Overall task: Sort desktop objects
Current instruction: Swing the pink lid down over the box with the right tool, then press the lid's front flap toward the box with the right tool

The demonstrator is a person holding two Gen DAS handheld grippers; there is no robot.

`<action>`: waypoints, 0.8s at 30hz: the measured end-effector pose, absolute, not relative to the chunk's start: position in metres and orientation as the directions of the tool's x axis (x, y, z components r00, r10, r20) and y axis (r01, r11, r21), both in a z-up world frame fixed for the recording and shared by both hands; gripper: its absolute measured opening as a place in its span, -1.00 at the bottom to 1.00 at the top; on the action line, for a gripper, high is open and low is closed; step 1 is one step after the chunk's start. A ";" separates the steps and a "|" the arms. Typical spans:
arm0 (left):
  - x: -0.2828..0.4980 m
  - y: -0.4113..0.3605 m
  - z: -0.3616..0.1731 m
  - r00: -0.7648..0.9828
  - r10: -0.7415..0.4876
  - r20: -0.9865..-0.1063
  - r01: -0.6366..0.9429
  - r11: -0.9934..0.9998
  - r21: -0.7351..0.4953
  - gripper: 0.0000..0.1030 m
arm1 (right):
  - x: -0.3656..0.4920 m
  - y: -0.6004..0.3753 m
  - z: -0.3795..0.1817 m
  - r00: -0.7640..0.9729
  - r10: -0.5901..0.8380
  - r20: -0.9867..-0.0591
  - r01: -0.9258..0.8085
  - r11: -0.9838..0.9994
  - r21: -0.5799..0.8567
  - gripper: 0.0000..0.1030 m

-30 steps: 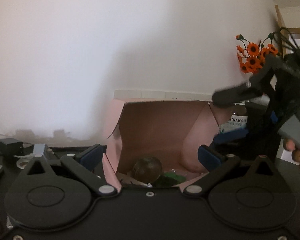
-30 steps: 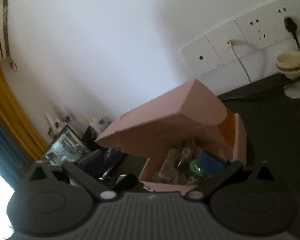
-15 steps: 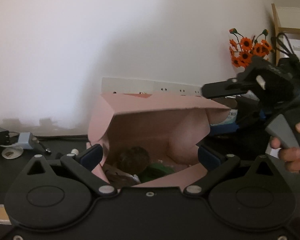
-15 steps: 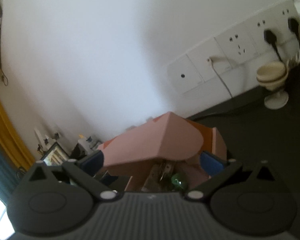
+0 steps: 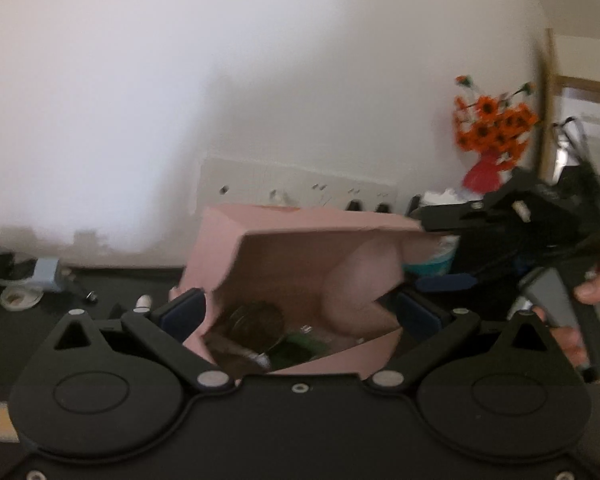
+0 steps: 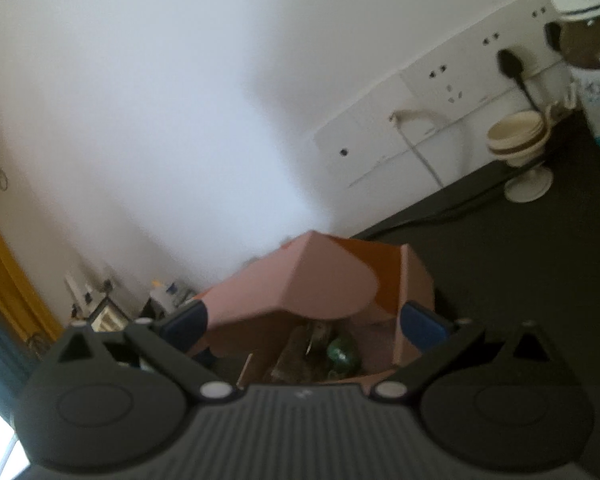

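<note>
your left gripper [image 5: 298, 310] fingers spread, holding nothing, pink box [image 5: 300, 256] between them on the dark counter [image 6: 500, 264]. box mouth faces you, lid [image 6: 312, 284] tilted over it, clutter inside. right gripper [image 6: 304, 320] fingers also released. socket strip [image 5: 296, 190] behind, orange flowers [image 5: 496, 128], bottle [image 6: 592, 48] right.
</note>
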State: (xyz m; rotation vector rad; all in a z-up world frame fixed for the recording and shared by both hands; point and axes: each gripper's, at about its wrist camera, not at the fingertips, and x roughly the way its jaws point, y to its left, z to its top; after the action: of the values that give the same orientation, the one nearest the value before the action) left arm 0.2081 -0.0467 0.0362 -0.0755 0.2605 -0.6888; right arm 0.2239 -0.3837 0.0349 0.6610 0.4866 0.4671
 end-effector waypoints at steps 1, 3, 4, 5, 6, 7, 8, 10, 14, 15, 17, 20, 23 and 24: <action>0.204 -0.046 0.039 0.746 -0.638 -0.191 0.623 0.770 -0.140 0.99 | 0.223 -0.387 0.037 0.793 0.546 -0.271 -0.247 0.695 0.676 0.99; 0.195 -0.045 0.043 0.754 -0.642 -0.137 0.633 0.766 -0.112 0.99 | 0.221 -0.392 0.040 0.804 0.530 -0.270 -0.231 0.696 0.680 0.99; 0.190 -0.043 0.045 0.754 -0.649 -0.098 0.641 0.761 -0.100 0.99 | 0.221 -0.394 0.041 0.812 0.516 -0.273 -0.217 0.701 0.679 0.99; 0.184 -0.040 0.047 0.751 -0.657 -0.060 0.652 0.753 -0.091 0.99 | 0.220 -0.396 0.042 0.820 0.502 -0.276 -0.204 0.706 0.679 0.99; 0.179 -0.037 0.049 0.749 -0.663 -0.018 0.659 0.747 -0.083 1.00 | 0.220 -0.397 0.043 0.827 0.488 -0.278 -0.191 0.710 0.678 0.99; 0.174 -0.034 0.050 0.746 -0.665 0.028 0.665 0.742 -0.079 1.00 | 0.222 -0.398 0.043 0.833 0.479 -0.278 -0.181 0.711 0.680 0.99; 0.168 -0.030 0.051 0.742 -0.667 0.074 0.671 0.738 -0.074 1.00 | 0.222 -0.399 0.043 0.838 0.470 -0.276 -0.172 0.709 0.684 0.99; 0.164 -0.022 0.054 0.747 -0.651 0.133 0.663 0.743 -0.088 1.00 | 0.225 -0.398 0.044 0.848 0.455 -0.273 -0.157 0.706 0.691 0.99; 0.184 -0.019 0.056 0.821 -0.569 0.048 0.569 0.810 -0.141 1.00 | 0.232 -0.386 0.044 0.847 0.431 -0.312 -0.133 0.739 0.660 0.99; 0.193 -0.021 0.055 0.840 -0.543 -0.002 0.537 0.831 -0.148 1.00 | 0.234 -0.382 0.044 0.845 0.422 -0.330 -0.126 0.756 0.642 0.99; 0.206 -0.024 0.051 0.864 -0.497 -0.082 0.482 0.864 -0.148 1.00 | 0.238 -0.371 0.042 0.837 0.394 -0.379 -0.108 0.799 0.591 0.99; 0.221 -0.030 0.044 0.886 -0.431 -0.169 0.416 0.902 -0.119 1.00 | 0.242 -0.359 0.035 0.825 0.361 -0.435 -0.086 0.840 0.535 0.99; 0.226 -0.036 0.040 0.903 -0.374 -0.213 0.367 0.927 -0.072 1.00 | 0.244 -0.351 0.026 0.813 0.345 -0.468 -0.072 0.859 0.508 0.99; 0.227 -0.039 0.039 0.907 -0.357 -0.225 0.353 0.934 -0.057 1.00 | 0.245 -0.350 0.024 0.811 0.338 -0.478 -0.067 0.864 0.499 0.99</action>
State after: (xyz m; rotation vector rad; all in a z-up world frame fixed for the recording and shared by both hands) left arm 0.2270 -0.0386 0.0391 -0.0150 0.2351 -0.3665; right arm 0.2448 -0.3496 0.0241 0.4850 0.5903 0.2258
